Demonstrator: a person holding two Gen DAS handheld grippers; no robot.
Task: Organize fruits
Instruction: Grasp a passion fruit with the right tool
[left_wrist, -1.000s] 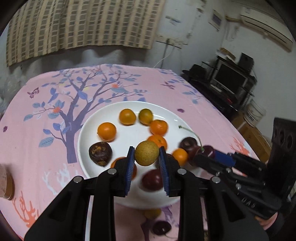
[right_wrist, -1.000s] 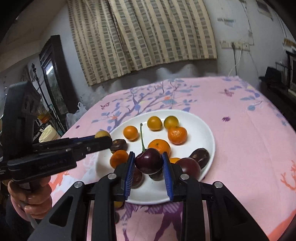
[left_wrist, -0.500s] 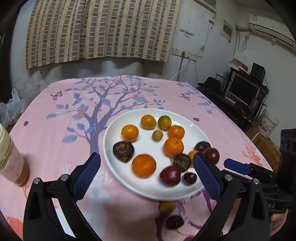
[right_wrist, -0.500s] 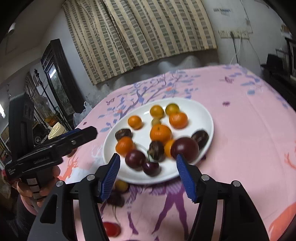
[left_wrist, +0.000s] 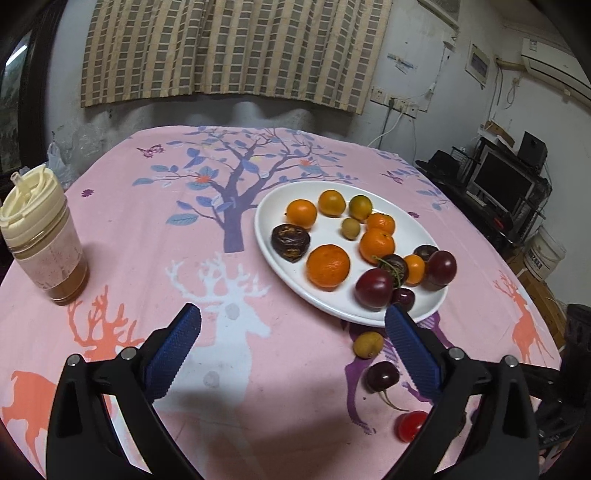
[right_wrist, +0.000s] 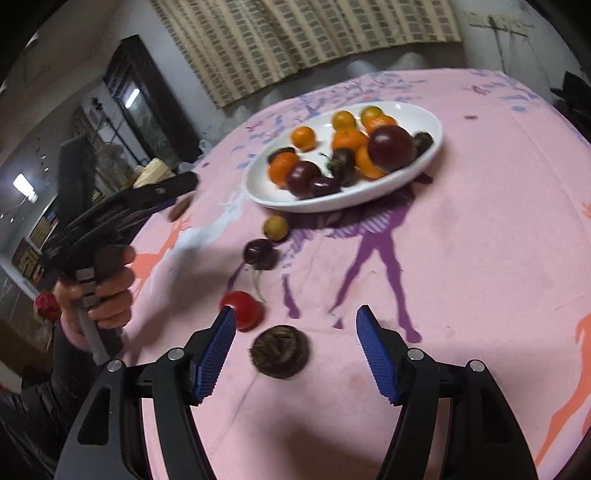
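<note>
A round table (left_wrist: 122, 229) draped in a pink cloth printed with a purple tree and deer stands before a wall hung with a checked beige curtain (left_wrist: 229, 48).

Nearest the right wrist camera, the right tool (right_wrist: 295, 328) hovers over the cloth with its blue-padded jaws opening; a dark wrinkled round fruit (right_wrist: 280, 350) lies on the cloth low between them, touched by neither pad. Just beyond its left pad sits a small red fruit (right_wrist: 242, 309). Further on lie a dark cherry with a stem (right_wrist: 258, 253) and a small yellow-brown round fruit (right_wrist: 275, 227), the latter close to the rim of a white oval plate (right_wrist: 421, 166). The plate carries several orange mandarins (left_wrist: 328, 266), dark red plums (left_wrist: 373, 288), cherries and a dark wrinkled fruit; this view is blurred.

The left tool (left_wrist: 293, 325) is spread wide over bare cloth, holding nothing, with the plate beyond its right pad. In the right wrist view a hand (right_wrist: 107, 291) grips its handle at the left. A clear jar with a cream lid (left_wrist: 40, 236) and brownish contents stands upright at the table's left side, well apart from the plate. A dark monitor (left_wrist: 502, 181) sits by the far right wall.
</note>
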